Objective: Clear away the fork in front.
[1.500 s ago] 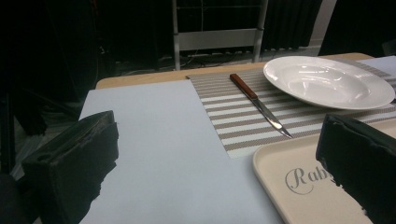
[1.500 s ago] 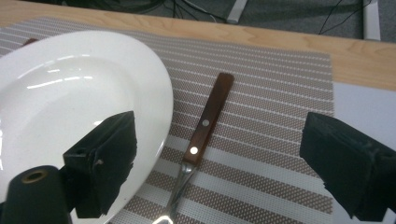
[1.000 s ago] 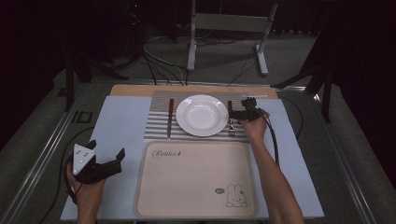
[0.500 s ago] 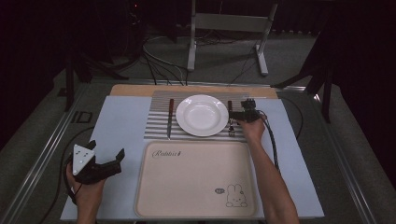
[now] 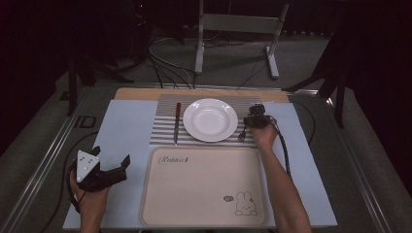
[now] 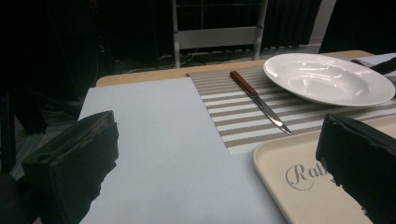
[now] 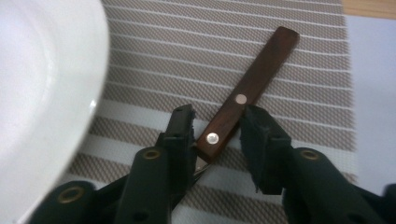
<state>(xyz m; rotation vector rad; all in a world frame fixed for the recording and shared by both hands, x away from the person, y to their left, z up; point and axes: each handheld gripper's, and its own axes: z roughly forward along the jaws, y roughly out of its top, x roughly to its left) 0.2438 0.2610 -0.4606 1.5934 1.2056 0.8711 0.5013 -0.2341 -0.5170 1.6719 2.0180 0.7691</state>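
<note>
Nearest the person, the left gripper (image 5: 112, 172) rests low over the pale blue sheet (image 5: 121, 141) at the counter's near left corner, its jaws spread wide with nothing between them; in the left gripper view they stand far apart, one over bare sheet, the other over the near left corner of the cream tray (image 6: 299, 182). The tray (image 5: 204, 187) lies flat along the near edge of the sheet, and the sheet to its left is open.

Beyond the tray's far rim lies the striped placemat (image 5: 163, 131). A knife (image 5: 177, 122) with a brown handle lies on it just left of the white plate (image 5: 210, 119), apart from the rim. Right of the plate, the right gripper (image 5: 254, 119) hangs over the mat's right edge with its jaws part open around the brown riveted handle of a fork (image 7: 247, 91). One jaw touches the handle's side and the other stands just off it, so it is not pinched. The fork lies flat on the mat, close beside the plate rim, its tines (image 5: 241, 136) pointing toward the tray.

Since a second ago the right gripper has drawn slightly nearer the plate, while the left gripper, plate, knife and tray have kept their places
</note>
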